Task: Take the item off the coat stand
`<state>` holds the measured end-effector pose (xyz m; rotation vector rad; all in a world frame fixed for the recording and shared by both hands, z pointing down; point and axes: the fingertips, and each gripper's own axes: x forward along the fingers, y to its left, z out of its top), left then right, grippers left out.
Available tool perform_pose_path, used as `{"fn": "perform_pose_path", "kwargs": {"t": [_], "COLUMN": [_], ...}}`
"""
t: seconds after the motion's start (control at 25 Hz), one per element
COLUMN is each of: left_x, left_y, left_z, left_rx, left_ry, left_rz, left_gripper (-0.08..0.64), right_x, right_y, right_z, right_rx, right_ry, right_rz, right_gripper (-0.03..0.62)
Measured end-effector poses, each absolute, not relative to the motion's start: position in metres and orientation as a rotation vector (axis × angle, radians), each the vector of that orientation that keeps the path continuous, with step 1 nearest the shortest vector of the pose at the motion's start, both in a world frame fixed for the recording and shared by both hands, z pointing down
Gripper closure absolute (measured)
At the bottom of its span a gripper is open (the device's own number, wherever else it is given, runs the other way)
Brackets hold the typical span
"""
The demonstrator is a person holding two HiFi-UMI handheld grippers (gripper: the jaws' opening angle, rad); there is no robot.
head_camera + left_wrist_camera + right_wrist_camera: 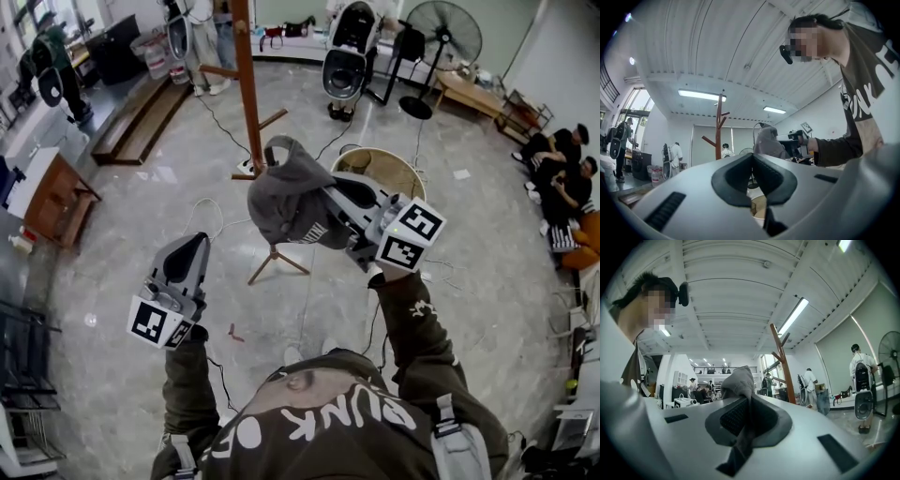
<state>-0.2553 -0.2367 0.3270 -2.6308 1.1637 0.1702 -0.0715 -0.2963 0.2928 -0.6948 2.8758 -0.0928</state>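
My right gripper (pixel 749 420) is clamped on a thin fold of the cap (pixel 281 202), held clear of the stand (pixel 246 84). That small pinch could slip and drop it. Left gripper (pixel 752 176) is closed, empty.

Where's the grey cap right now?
In the head view the grey cap sits mid-frame, clamped in the right gripper. It is just right of the coat stand pole and off its hooks.
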Motion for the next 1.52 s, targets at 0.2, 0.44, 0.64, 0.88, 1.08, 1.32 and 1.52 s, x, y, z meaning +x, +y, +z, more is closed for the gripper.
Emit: {"fn": "perform_pose_path", "kwargs": {"t": [0.2,0.44,0.64,0.88,1.08,1.32,1.52], "left_x": [-0.24,-0.171,-0.159,-0.135,-0.074,-0.043,-0.032], "left_y": [-0.226,-0.173,-0.157,-0.131,-0.079,-0.033,-0.014], "left_z": [0.319,0.341,0.326,0.316,0.337,0.349,0.353], "left_rx": [-2.634,-2.594,-2.571,-2.568,-2.583,-2.596,-2.592], "left_ry": [1.145,1.188,1.247,1.308,1.314,1.367,1.391], "left_rz": [0.159,0.13,0.105,0.049,-0.006,-0.032,-0.037], "left_gripper": [0.555,0.555,0.555,0.555,0.555,0.555,0.555], "right_x": [-0.062,-0.003,0.002,0.015,0.059,0.084,0.099], "right_y": [-0.284,-0.236,-0.227,-0.205,-0.158,-0.117,-0.1], "right_z": [0.291,0.327,0.323,0.321,0.347,0.368,0.381], "right_rx": [-0.691,-0.602,-0.528,-0.469,-0.459,-0.432,-0.464], "right_ry": [2.877,2.874,2.87,2.877,2.906,2.917,2.906], "right_rz": [-0.098,-0.124,-0.183,-0.235,-0.225,-0.275,-0.252], "right_gripper": [0.578,0.578,0.578,0.578,0.578,0.578,0.578]}}
